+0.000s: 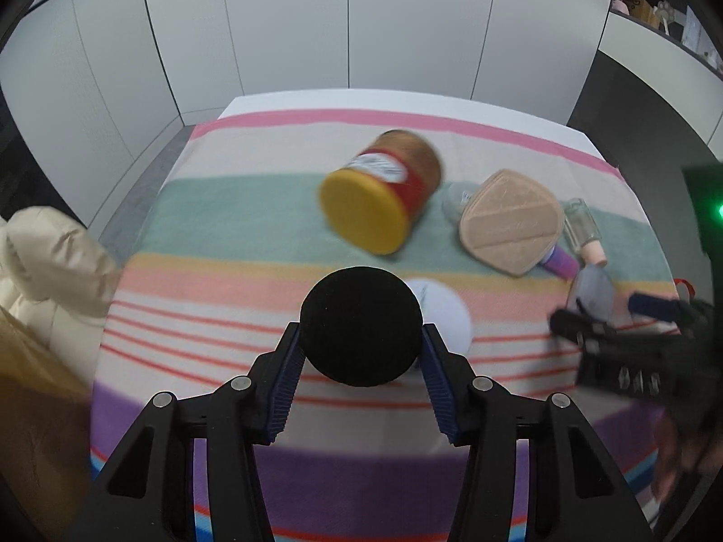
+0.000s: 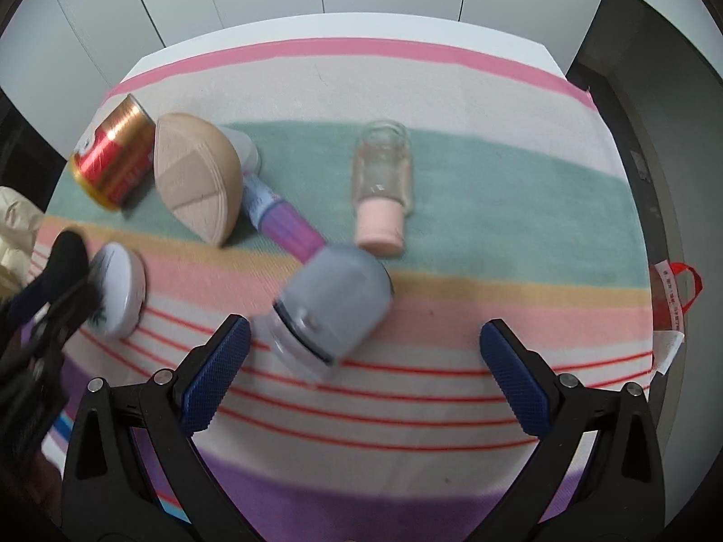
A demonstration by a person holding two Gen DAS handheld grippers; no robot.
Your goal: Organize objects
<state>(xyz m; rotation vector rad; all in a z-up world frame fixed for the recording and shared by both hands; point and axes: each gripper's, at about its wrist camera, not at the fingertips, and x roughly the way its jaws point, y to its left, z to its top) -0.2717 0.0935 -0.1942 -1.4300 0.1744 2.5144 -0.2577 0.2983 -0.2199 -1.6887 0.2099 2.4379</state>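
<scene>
My left gripper (image 1: 360, 338) is shut on a black round disc (image 1: 360, 316), its blue pads pressing both sides. Right behind the disc a white round tin (image 1: 445, 311) lies on the striped cloth (image 1: 217, 235). The right wrist view has the same disc (image 2: 68, 257) and tin (image 2: 119, 291) at far left. My right gripper (image 2: 365, 325) is open low over the cloth. A grey-blue capped jar (image 2: 332, 302) lies on its side just ahead of the jaws, close to the left finger; neither pad touches it.
A red and gold can (image 1: 384, 189) with a yellow lid, a beige pad (image 2: 196, 176), a purple-capped tube (image 2: 289, 226) and a glass bottle (image 2: 384, 185) with a pink cap lie on the green stripe. A cream padded sleeve (image 1: 49, 262) is at left. The table ends beyond the pink stripe.
</scene>
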